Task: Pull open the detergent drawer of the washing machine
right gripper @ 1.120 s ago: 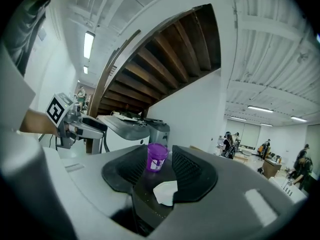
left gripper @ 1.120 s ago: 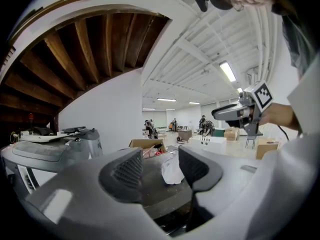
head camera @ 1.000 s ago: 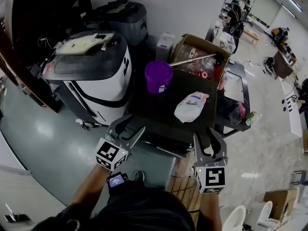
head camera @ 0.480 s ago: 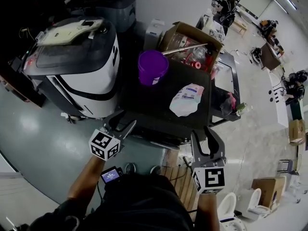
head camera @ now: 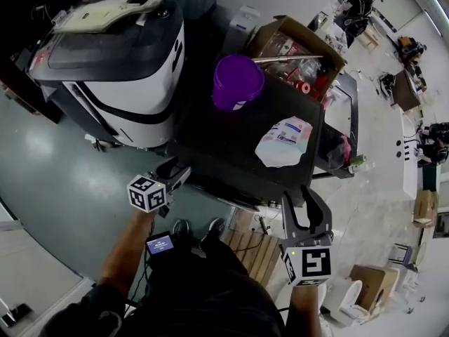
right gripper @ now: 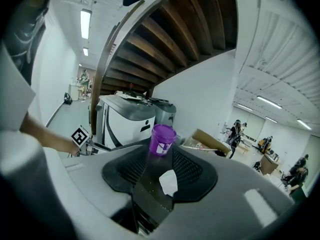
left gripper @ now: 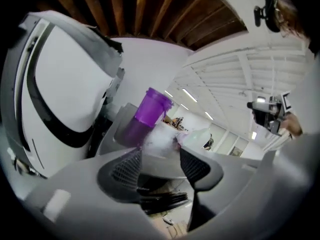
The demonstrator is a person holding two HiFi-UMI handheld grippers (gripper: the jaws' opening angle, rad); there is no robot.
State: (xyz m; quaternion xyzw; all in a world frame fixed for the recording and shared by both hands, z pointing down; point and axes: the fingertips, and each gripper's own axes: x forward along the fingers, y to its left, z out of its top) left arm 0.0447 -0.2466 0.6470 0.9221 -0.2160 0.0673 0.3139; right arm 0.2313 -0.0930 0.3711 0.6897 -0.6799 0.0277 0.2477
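The left gripper (head camera: 177, 172), its jaws opening with nothing between them, hung just beside the front left corner of the dark washing machine (head camera: 231, 146). The right gripper (head camera: 296, 196), jaws apart and empty, was near the front right. The detergent drawer could not be made out. 1 purple cup (head camera: 237, 81) and 1 white bag (head camera: 283, 140) sat on top.

Dark-topped washing machine (head camera: 210, 139), upright (drawer front hidden)
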